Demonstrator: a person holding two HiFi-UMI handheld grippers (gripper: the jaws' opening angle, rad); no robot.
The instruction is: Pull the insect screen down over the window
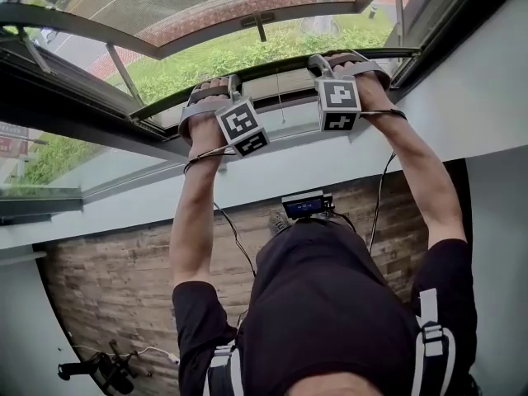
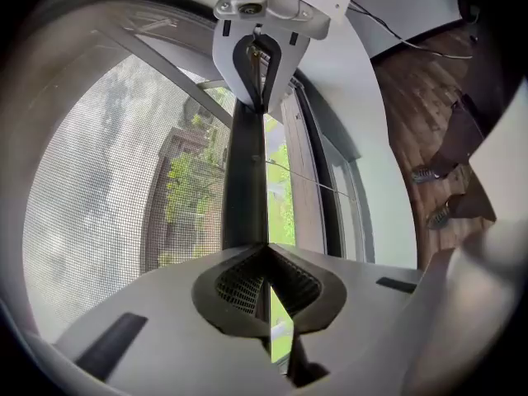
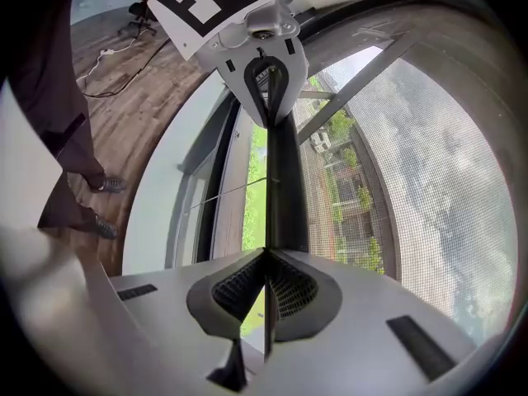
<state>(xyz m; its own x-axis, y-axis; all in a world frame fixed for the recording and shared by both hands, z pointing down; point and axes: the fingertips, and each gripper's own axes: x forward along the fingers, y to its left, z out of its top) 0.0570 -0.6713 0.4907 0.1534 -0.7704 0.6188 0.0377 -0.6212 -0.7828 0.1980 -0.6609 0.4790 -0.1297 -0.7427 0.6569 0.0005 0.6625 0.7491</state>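
Note:
The insect screen's grey mesh (image 1: 206, 2) fills the upper window opening. Its dark bottom bar (image 1: 280, 63) runs across the frame. My left gripper (image 1: 216, 97) and right gripper (image 1: 342, 68) are both raised to this bar, a short way apart. In the left gripper view the jaws (image 2: 266, 258) are shut on the bar (image 2: 246, 180), with mesh (image 2: 107, 180) to its left and the right gripper (image 2: 260, 48) further along. In the right gripper view the jaws (image 3: 266, 262) are likewise shut on the bar (image 3: 286, 180), with mesh (image 3: 412, 163) to its right.
Below the bar the window is unscreened, with grass (image 1: 247, 48) outside. A thin pull cord (image 1: 279, 97) hangs from the bar. A white sill and wall (image 1: 247, 180) lie below the window. Cables and a small device (image 1: 304, 205) lie on the wooden floor.

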